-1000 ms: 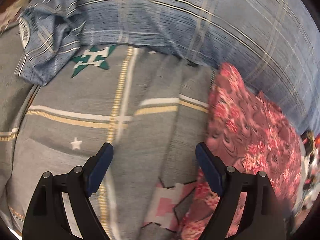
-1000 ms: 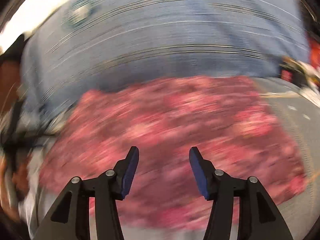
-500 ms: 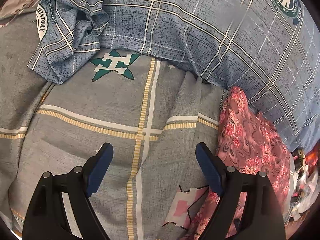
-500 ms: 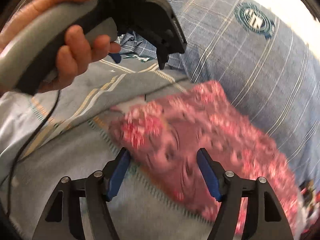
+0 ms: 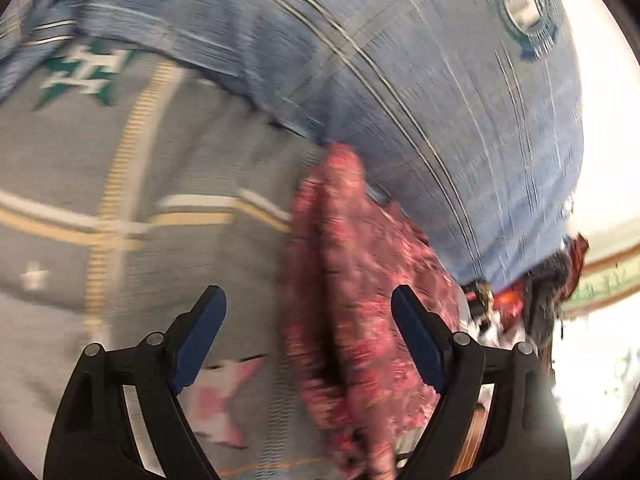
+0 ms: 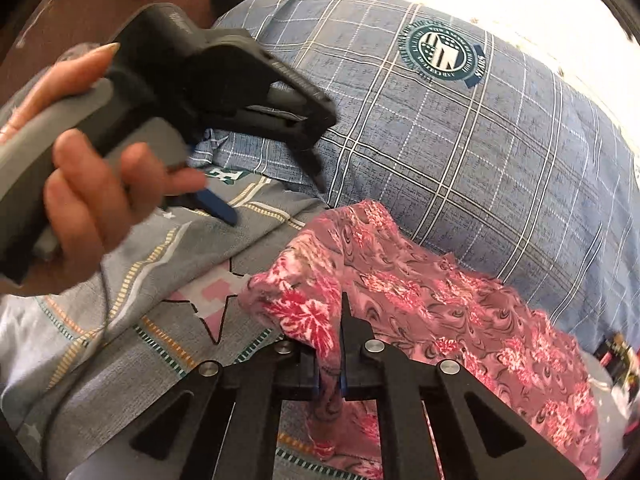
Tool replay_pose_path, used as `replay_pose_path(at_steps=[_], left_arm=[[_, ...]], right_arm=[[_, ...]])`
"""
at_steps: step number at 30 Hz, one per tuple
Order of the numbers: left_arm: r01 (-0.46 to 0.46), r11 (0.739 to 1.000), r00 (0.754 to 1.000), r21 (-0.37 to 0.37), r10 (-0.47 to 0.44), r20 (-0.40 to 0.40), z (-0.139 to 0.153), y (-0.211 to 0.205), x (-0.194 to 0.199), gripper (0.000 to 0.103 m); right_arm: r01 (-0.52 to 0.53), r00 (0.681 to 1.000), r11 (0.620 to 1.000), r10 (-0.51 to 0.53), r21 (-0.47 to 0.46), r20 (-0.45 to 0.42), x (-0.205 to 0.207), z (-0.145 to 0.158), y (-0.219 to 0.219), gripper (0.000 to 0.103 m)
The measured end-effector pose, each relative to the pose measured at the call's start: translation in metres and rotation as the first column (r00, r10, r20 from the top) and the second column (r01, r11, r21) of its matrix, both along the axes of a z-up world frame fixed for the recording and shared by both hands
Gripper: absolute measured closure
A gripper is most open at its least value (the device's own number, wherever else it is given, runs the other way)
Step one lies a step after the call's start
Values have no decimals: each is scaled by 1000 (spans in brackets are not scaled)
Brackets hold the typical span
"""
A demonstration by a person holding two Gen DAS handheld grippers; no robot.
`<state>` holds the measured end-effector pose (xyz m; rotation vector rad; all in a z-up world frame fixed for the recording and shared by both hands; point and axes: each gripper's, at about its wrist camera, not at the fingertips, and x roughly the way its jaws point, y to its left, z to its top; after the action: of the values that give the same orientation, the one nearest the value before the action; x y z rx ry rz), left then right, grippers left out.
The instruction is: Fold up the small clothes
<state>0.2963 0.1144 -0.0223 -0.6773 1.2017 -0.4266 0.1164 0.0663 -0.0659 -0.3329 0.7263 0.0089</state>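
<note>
A small pink and red floral garment [image 6: 432,296] lies crumpled on the grey patterned bedsheet [image 6: 120,360], against a blue plaid pillow [image 6: 460,128]. My right gripper [image 6: 330,380] is shut on the garment's near edge. My left gripper [image 5: 308,336] is open and empty, hovering above the sheet with the garment [image 5: 352,280] between and beyond its fingers; that view is blurred. The left gripper also shows in the right wrist view [image 6: 272,168], held in a hand at the upper left, above the sheet.
A second blue plaid cloth [image 5: 36,40] lies bunched at the far left. Cluttered dark and red items [image 5: 532,292] sit past the pillow's right end. A black cable [image 6: 92,340] hangs from the left gripper's handle across the sheet.
My right gripper has closed on the floral garment's edge. My left gripper has swung right, bringing the garment between its open fingers.
</note>
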Motion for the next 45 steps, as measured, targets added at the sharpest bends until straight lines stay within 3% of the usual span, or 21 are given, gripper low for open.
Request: replay_pose_path(at_steps=[3,7,9,11,13,14,25,35,45], left_arm=[[134,990,991,44,-133,-24,-1,-39,18,18],[209,971,975,120,-197,-106,-12,-75,38,20],[225,964,970,143,-209,-124,-11,-84,39,34],[230,954,970,190,-208,-129,-6,-89,39,68],[229,950,970,210,-205,-131,4,-93,39,89],[227,951,971,210,-203,-129,5,-89,42,93],[210,949,978,235,-209,-30,65,-131,22,97],[252,928,967,276,-255,-24,80,-217,4,98],[351,890,935,290,-352,-51,76,-318,-7,99]], right_arm=[[-2,1000,1000,2,26,-2,0,1,-3,98],[18,1000,996,-18,87,-3,2,5,-14,98],[28,1000,993,-27,115,-8,2,6,-20,98],[36,999,990,-36,140,-6,0,8,-27,98],[48,999,986,-49,162,2,-2,11,-34,98],[55,998,983,-56,176,6,-3,12,-37,98],[128,981,937,-168,325,100,-29,52,-87,98],[215,957,876,-277,432,87,-59,61,-161,98],[286,912,741,-405,607,64,-99,62,-242,98]])
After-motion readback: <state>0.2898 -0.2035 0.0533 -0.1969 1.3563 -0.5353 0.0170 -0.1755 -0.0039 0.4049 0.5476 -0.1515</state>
